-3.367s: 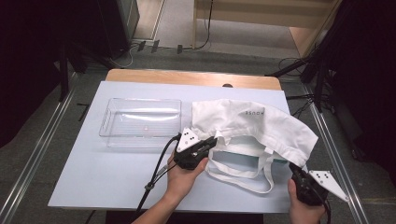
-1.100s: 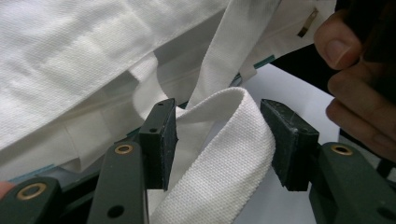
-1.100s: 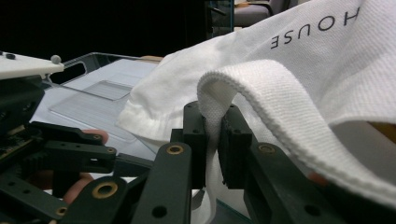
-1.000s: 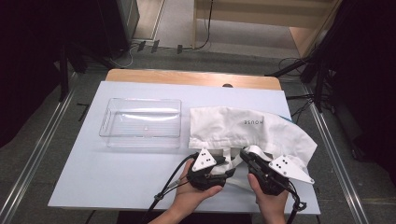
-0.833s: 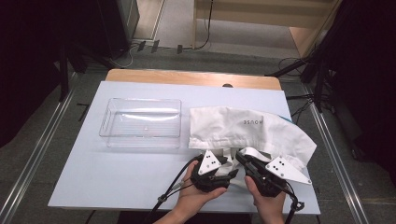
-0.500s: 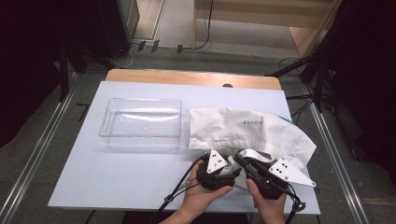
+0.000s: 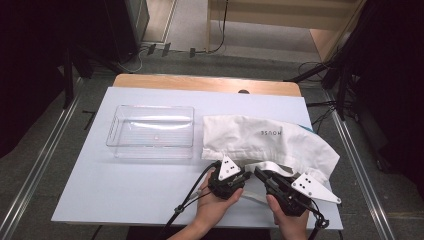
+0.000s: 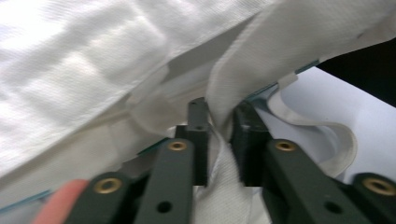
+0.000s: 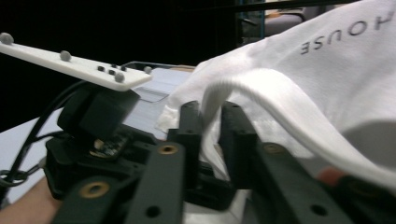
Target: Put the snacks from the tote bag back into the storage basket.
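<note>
A white cloth bag (image 7: 265, 137) printed HOUSE lies on the right half of the white table (image 7: 125, 195), its strap (image 7: 272, 167) at the near edge. My left gripper (image 7: 246, 176) meets that edge from the left. In the left gripper view its jaws have just been closing, and the left gripper (image 8: 218, 126) now pinches the white strap (image 8: 243, 70). My right gripper (image 7: 258, 173) comes in from the right, tip to tip with the left. Its jaws have just been opening slightly, but the right gripper (image 9: 211, 121) still squeezes a fold of the strap (image 9: 261, 93).
An empty clear plastic tray (image 7: 152, 131) stands left of the bag, near the table's middle. A wooden strip (image 7: 205, 82) runs along the far edge. Cables trail from both grippers toward the near edge. The left gripper's body (image 9: 93, 126) sits close by in the right gripper view.
The left hand has slid right until its gripper sits against the right gripper. The bag's near edge and strap have bunched up between them.
</note>
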Demonstrator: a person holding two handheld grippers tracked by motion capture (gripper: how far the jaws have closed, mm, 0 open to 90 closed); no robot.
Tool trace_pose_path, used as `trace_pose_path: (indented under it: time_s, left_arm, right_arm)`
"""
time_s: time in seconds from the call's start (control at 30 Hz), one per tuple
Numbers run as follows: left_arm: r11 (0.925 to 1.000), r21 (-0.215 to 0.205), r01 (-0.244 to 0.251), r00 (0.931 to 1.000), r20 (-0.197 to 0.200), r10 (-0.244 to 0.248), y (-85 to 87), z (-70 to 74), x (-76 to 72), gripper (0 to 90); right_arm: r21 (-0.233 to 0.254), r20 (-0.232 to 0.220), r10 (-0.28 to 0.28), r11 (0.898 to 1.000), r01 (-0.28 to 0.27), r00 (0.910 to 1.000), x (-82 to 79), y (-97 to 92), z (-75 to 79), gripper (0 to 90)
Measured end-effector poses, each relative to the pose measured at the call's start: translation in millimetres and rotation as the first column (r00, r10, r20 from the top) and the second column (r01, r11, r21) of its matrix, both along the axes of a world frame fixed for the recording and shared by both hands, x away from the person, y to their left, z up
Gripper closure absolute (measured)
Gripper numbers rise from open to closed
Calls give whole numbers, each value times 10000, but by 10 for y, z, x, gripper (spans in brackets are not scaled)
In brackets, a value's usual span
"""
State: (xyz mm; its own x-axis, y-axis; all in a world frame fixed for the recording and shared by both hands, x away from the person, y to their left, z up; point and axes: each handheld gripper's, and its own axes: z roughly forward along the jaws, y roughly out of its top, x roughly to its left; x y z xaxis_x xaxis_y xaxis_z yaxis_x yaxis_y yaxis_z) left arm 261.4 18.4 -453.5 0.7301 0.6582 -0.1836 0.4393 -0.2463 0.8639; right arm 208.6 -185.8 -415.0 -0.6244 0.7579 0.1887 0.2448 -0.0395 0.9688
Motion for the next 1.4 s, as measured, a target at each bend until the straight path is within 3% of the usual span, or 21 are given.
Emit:
trace_pose_path:
  time_s: [0.13, 0.23, 0.37, 0.47, 0.53, 0.63, 0.67, 0.77, 0.83, 0.87, 0.97, 1.03, 1.07, 1.1, 1.13, 1.17, 1.2, 1.23, 1.27, 1.37, 1.4]
  left_arm:
    - [9990, -290, -335, 9994, -24, 335, 142, 93, 82, 845]
    - [9972, -583, -478, 9988, 116, 486, 247, 227, 141, 848]
    - [9959, -855, -300, 9988, 349, 331, 298, 404, 184, 849]
    - [9957, -907, -178, 9983, 542, 228, 284, 497, 226, 849]
    - [9953, -946, -200, 9979, 589, 257, 283, 540, 268, 849]
    - [9941, -1056, -233, 9975, 636, 301, 285, 578, 335, 849]
    - [9945, -1023, -205, 9975, 657, 273, 287, 592, 353, 849]
    - [9940, -1072, -198, 9970, 728, 277, 269, 630, 383, 849]
    - [9939, -1086, -195, 9966, 769, 280, 264, 653, 393, 848]
    - [9939, -1092, -179, 9964, 805, 268, 266, 663, 402, 848]
    - [9918, -1254, -247, 9965, 762, 344, 271, 691, 421, 849]
    - [9917, -1259, -276, 9960, 805, 379, 279, 706, 426, 849]
    - [9914, -1279, -285, 9959, 819, 392, 285, 711, 428, 848]
    - [9916, -1259, -308, 9959, 808, 412, 291, 716, 434, 848]
    - [9916, -1257, -304, 9960, 796, 406, 296, 718, 438, 849]
    - [9924, -1194, -311, 9960, 794, 408, 304, 724, 442, 848]
    - [9923, -1199, -325, 9958, 813, 424, 306, 726, 445, 848]
    - [9922, -1192, -374, 9953, 844, 477, 311, 733, 449, 848]
    - [9922, -1181, -401, 9950, 863, 505, 318, 743, 450, 848]
    - [9919, -1212, -388, 9933, 1035, 515, 331, 795, 454, 846]
    - [9918, -1218, -394, 9932, 1037, 522, 333, 807, 461, 845]
  right_arm:
    - [21, -126, -665, 9978, 665, 9977, -20, -78, -72, 571]
    - [122, -588, -847, 9963, 856, 9947, -49, -143, -167, 534]
    - [118, -981, -1137, 9933, 1154, 9887, -81, -215, -264, 521]
    - [-60, -1358, -1579, 9873, 1585, 9781, -91, -217, -339, 521]
    - [-445, -1603, -2656, 9641, 2618, 9507, -101, -220, -404, 512]
    - [-640, -1793, -3744, 9272, 3690, 9098, -94, -259, -438, 487]
    - [-781, -1794, -4290, 9033, 4219, 8853, -86, -284, -450, 473]
    - [-866, -1840, -5230, 8520, 5163, 8322, -88, -351, -469, 444]
    - [-616, -1843, -5595, 8271, 5587, 8081, -102, -389, -459, 406]
    - [-555, -1729, -5949, 8016, 5953, 7850, -107, -411, -446, 392]
    - [-285, -1834, -6549, 7490, 6619, 7331, -92, -487, -437, 361]
    - [-350, -2069, -6655, 7376, 6743, 7172, -63, -514, -460, 341]
    - [-419, -2142, -6627, 7402, 6711, 7176, -35, -530, -474, 342]
    - [-369, -2233, -6489, 7513, 6589, 7274, 3, -554, -481, 351]
    - [-280, -2311, -6185, 7758, 6303, 7510, 78, -597, -487, 361]
    - [-213, -2363, -6020, 7880, 6153, 7628, 120, -628, -486, 403]
    - [-23, -2349, -5741, 8072, 5902, 7843, 176, -677, -482, 454]
    - [-7, -2327, -5634, 8153, 5791, 7928, 202, -702, -479, 503]
    - [11, -2262, -5616, 8169, 5768, 7959, 221, -734, -468, 603]
    - [283, -2041, -5487, 8245, 5651, 8107, 202, -804, -426, 762]
    - [5, -1726, -5688, 8164, 5775, 8042, 183, -814, -404, 806]
